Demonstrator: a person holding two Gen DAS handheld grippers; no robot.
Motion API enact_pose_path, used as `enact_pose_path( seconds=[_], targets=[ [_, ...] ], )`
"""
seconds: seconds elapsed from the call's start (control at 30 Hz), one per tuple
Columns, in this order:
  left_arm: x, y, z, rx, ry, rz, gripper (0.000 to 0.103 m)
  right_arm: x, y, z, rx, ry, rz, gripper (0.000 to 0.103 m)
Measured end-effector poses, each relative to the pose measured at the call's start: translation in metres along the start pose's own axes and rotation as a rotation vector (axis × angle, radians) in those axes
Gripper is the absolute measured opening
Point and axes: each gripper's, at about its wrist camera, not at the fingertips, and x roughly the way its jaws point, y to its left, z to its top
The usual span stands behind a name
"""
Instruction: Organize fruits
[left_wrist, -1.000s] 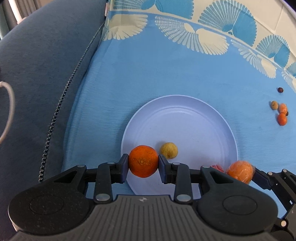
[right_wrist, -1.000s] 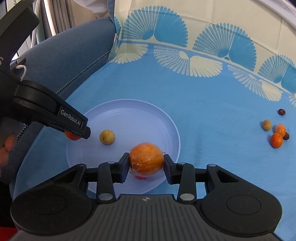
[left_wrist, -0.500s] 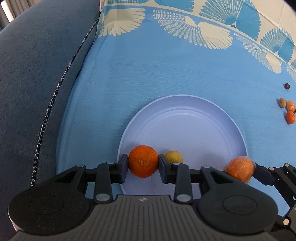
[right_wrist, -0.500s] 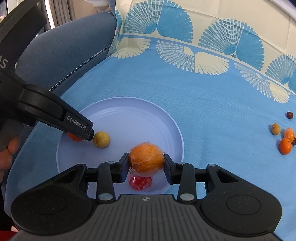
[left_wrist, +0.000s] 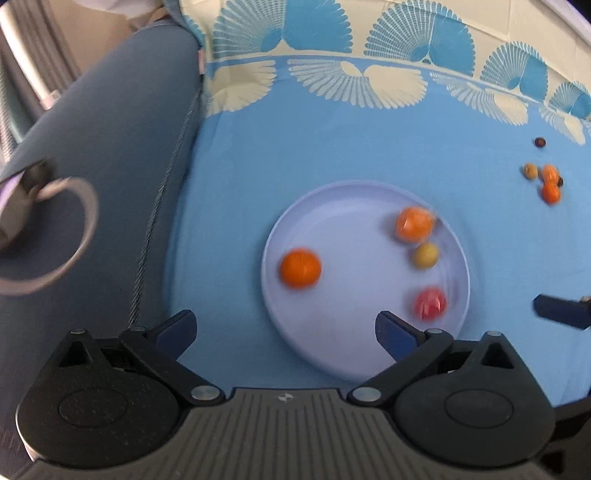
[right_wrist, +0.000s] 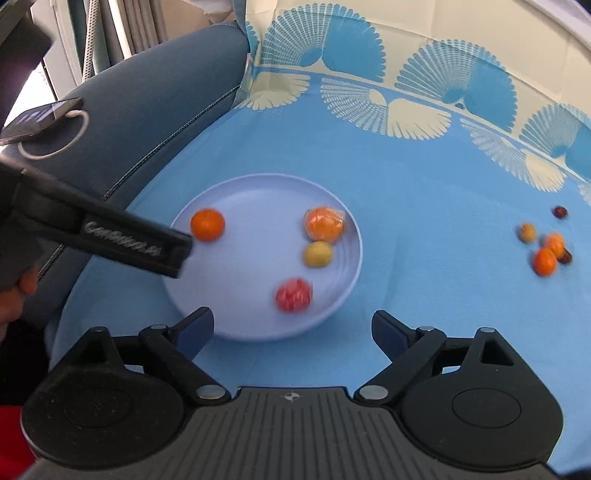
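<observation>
A pale blue plate (left_wrist: 332, 206) (right_wrist: 258, 192) lies on the blue cloth. On it rest a bare orange (left_wrist: 300, 268) (right_wrist: 207, 224) at the left, a plastic-wrapped orange (left_wrist: 414, 223) (right_wrist: 324, 223), a small yellow fruit (left_wrist: 425, 254) (right_wrist: 317, 253) and a red wrapped fruit (left_wrist: 429, 303) (right_wrist: 293, 294). My left gripper (left_wrist: 285, 328) hangs above the plate's near edge, jaws opening wide, nothing between them. My right gripper (right_wrist: 292, 328) stands just before the plate's near rim, jaws opening, nothing between them either. One finger of the left gripper (right_wrist: 147, 243) reaches in from the left in the right wrist view.
Several small loose fruits (left_wrist: 546, 181) (right_wrist: 545, 247) lie on the cloth at the right. A grey-blue sofa arm (left_wrist: 110, 166) (right_wrist: 147, 110) borders the cloth on the left, with a phone and white cable (right_wrist: 48, 122) on it.
Both grippers opened and let go of their oranges, which now lie on the plate. Both grippers drew back and up from the plate. The wrapped orange came to rest by the yellow fruit.
</observation>
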Motion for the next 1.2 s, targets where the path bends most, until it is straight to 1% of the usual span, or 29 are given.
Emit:
enact_pose_path(
  seconds=[0.13, 0.3, 0.37, 0.57, 0.83, 1.2],
  targets=[
    [-0.026, 0.005, -0.024, -0.042, 0.014, -0.003, 0.103, -0.029, 0.007, -0.012, 0.029, -0.019, 0.0, 0.096],
    [-0.052, 0.001, -0.049, -0.053, 0.0, 0.013, 0.103, -0.057, 0.014, -0.023, -0.001, -0.065, -0.028, 0.1],
    [-0.06, -0.001, -0.054, -0.054, -0.013, 0.015, 0.103, -0.066, 0.013, -0.027, -0.001, -0.073, -0.036, 0.1],
    [-0.084, -0.003, -0.061, -0.057, -0.064, 0.036, 0.103, -0.094, 0.012, -0.038, 0.002, -0.129, -0.053, 0.102],
    [-0.103, -0.008, -0.069, -0.045, -0.094, 0.038, 0.103, -0.113, 0.015, -0.042, -0.002, -0.18, -0.052, 0.102],
    [-0.112, -0.009, -0.071, -0.036, -0.117, 0.043, 0.103, -0.12, 0.017, -0.044, 0.001, -0.196, -0.054, 0.102]
  ],
)
